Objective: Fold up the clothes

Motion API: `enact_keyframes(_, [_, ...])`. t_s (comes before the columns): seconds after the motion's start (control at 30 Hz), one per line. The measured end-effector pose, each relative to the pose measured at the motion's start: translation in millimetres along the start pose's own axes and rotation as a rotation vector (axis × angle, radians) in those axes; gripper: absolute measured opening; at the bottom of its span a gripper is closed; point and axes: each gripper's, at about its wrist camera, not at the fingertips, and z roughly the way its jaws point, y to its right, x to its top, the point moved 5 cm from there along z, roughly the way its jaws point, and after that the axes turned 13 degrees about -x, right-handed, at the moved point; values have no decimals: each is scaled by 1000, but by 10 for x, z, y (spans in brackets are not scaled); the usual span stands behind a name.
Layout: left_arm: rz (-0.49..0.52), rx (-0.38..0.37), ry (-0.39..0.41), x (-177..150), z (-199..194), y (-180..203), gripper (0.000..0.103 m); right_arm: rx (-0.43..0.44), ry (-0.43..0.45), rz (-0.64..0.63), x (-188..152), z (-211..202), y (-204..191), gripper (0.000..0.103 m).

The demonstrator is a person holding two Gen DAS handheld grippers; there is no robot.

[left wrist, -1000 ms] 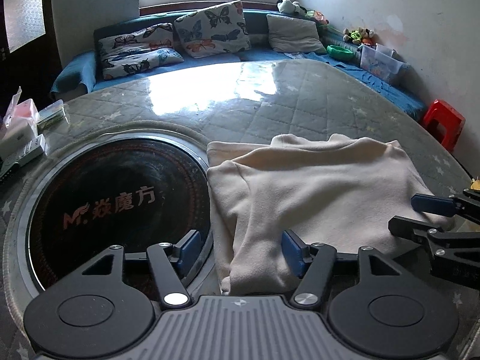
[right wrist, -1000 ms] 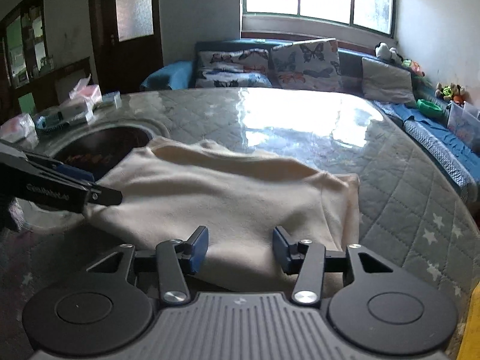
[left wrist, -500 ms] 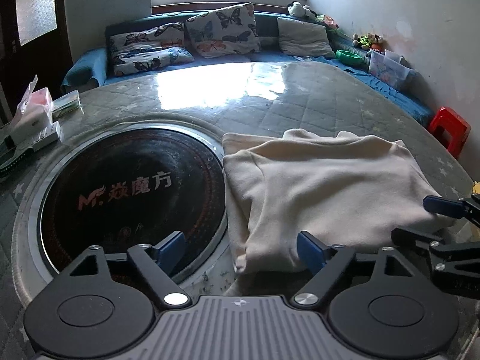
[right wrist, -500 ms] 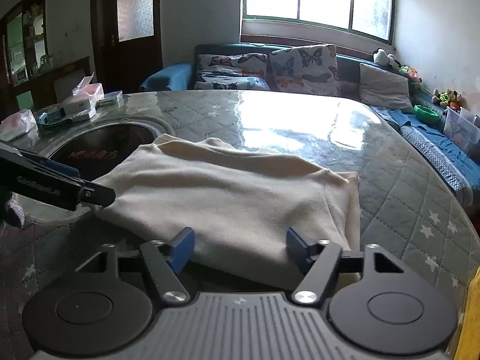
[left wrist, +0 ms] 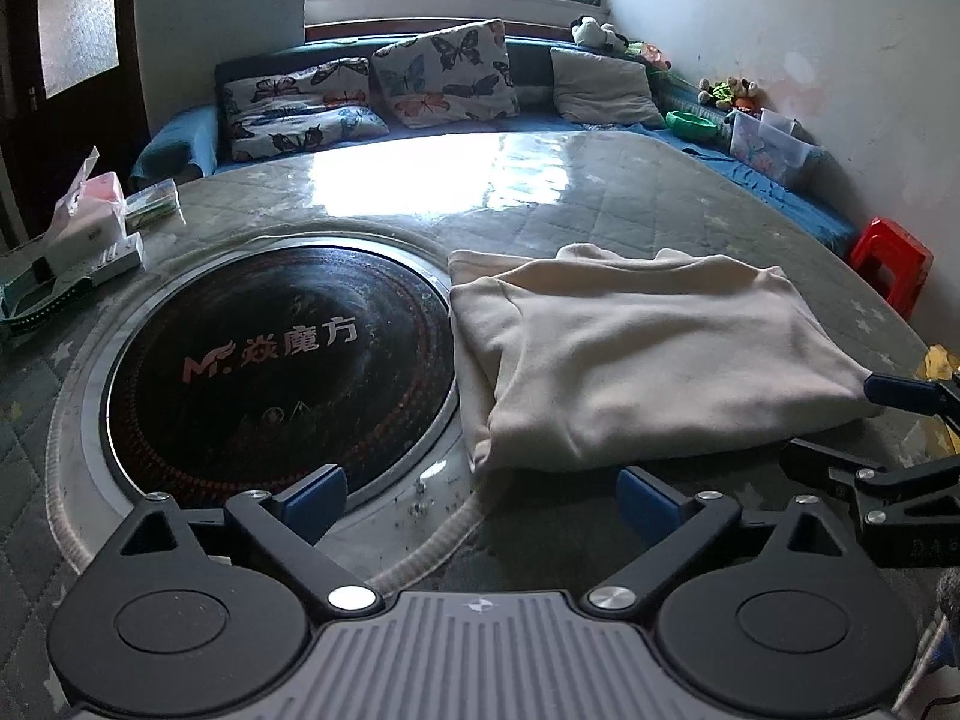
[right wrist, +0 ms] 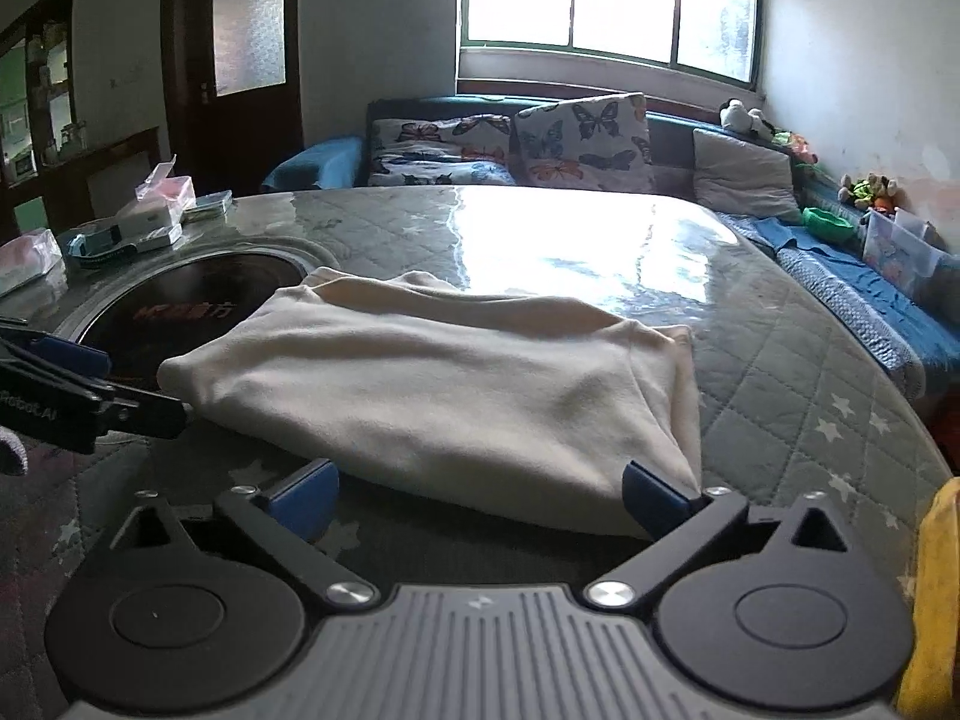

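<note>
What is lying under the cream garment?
The cream garment rests on the quilted table cover, its left edge reaching the dark round plate's rim. Anything beneath its folds is covered.

Round black hotplate set in surface: reddish logo "M" plus Chinese characters 焱魔方, easy read in left wrist view, only blurry smear in right wrist view. Left hand-held gripper has white print on side, cut by frame edge, reads "Robot.AI". Boxes far left: print too small to read.
</note>
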Motion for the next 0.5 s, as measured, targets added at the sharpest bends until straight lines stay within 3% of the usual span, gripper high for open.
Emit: enact_keyframes(0.5, [20, 10, 40, -176, -321, 26, 103, -23, 26, 19, -87, -250, -63, 103])
